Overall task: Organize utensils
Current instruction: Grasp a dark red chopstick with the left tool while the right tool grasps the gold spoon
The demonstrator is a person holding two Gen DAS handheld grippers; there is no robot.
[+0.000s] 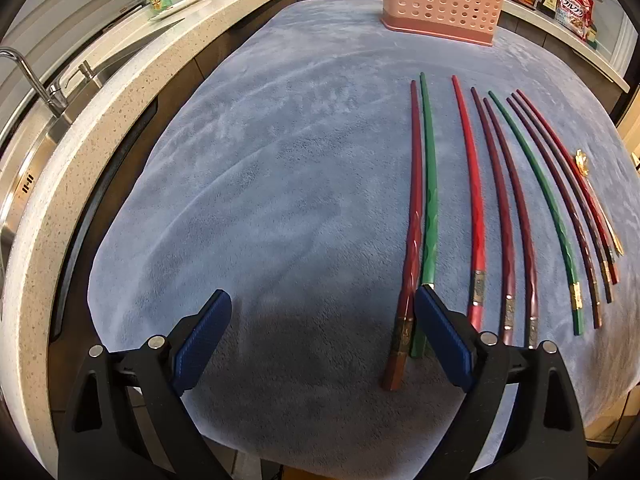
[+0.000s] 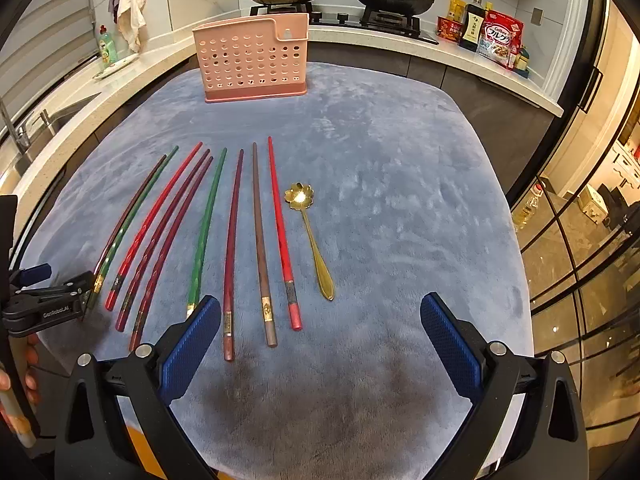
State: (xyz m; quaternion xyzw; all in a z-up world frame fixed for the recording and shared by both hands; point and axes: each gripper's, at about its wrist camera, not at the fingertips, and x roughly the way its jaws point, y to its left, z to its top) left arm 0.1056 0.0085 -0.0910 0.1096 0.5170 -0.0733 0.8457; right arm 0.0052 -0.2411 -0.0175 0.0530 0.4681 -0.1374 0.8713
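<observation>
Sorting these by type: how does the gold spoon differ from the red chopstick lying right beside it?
The gold spoon is metallic, with a flower-shaped bowl and a curved handle; the red chopstick is a straight, thin stick with a dark band near its thick end. The spoon is shorter. Both lie flat on the blue cloth, untouched, pointing toward the pink holder.

Speckled counter (image 1: 120,92); glass partition (image 2: 580,240)

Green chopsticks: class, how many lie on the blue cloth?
2. One green chopstick lies second from the left of the row; the other green chopstick lies mid-row. None seems hidden.
</observation>
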